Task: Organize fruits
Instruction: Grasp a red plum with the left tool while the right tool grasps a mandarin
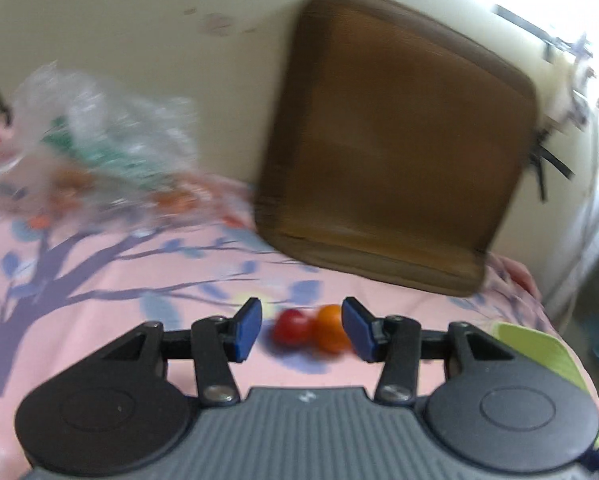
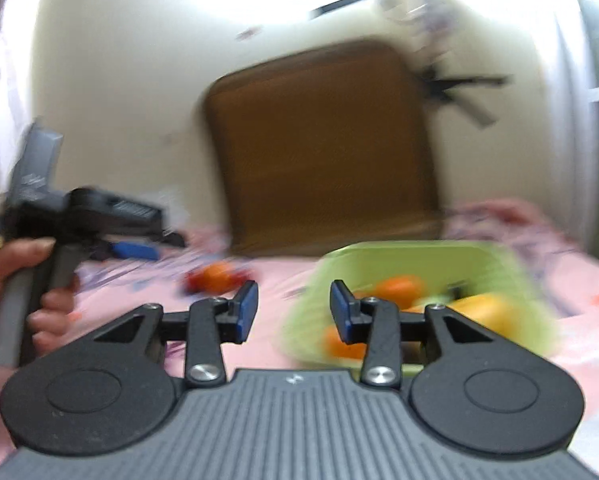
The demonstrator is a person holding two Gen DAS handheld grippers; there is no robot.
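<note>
In the left wrist view, my left gripper (image 1: 302, 330) is open, with a small red fruit (image 1: 290, 326) and a small orange fruit (image 1: 331, 329) lying on the pink sheet between its fingers. In the right wrist view, my right gripper (image 2: 294, 312) is open and empty, just left of a green basket (image 2: 499, 264) that holds an orange fruit (image 2: 399, 290) and a yellow fruit (image 2: 487, 312). The same two small fruits (image 2: 215, 278) lie further left. The left gripper (image 2: 135, 250) shows there too, held by a hand. Both views are blurred.
A brown cushion (image 1: 399, 136) leans against the cream wall behind the pink tree-print sheet (image 1: 99, 280). A crumpled clear plastic bag (image 1: 99, 140) lies at the back left. The green basket's corner (image 1: 539, 344) shows at the right of the left wrist view.
</note>
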